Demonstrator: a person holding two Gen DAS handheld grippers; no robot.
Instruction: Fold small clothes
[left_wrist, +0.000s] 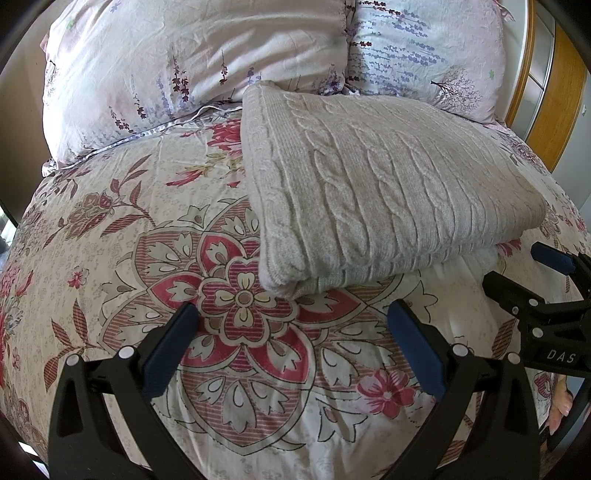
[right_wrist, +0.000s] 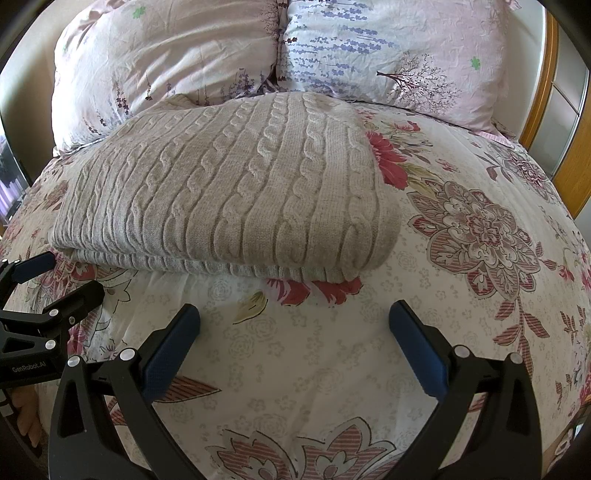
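A beige cable-knit sweater (left_wrist: 373, 184) (right_wrist: 229, 192) lies folded into a thick rectangle on the floral bed cover, just in front of the pillows. My left gripper (left_wrist: 293, 321) hovers open over the cover, a short way in front of the sweater's near left corner, holding nothing. My right gripper (right_wrist: 293, 321) is open too, in front of the sweater's near right corner, with nothing between its blue pads. Each wrist view also catches the other gripper at its edge: the right one (left_wrist: 532, 269) and the left one (right_wrist: 59, 273), both open near the sweater's front edge.
Two pale floral pillows (left_wrist: 192, 74) (right_wrist: 399, 55) lean against the headboard behind the sweater. The floral bed cover (left_wrist: 258, 350) (right_wrist: 461, 229) spreads all round it. A wooden bed frame (left_wrist: 554, 103) and a cabinet stand at the right. A hand (right_wrist: 27, 417) shows at the lower left.
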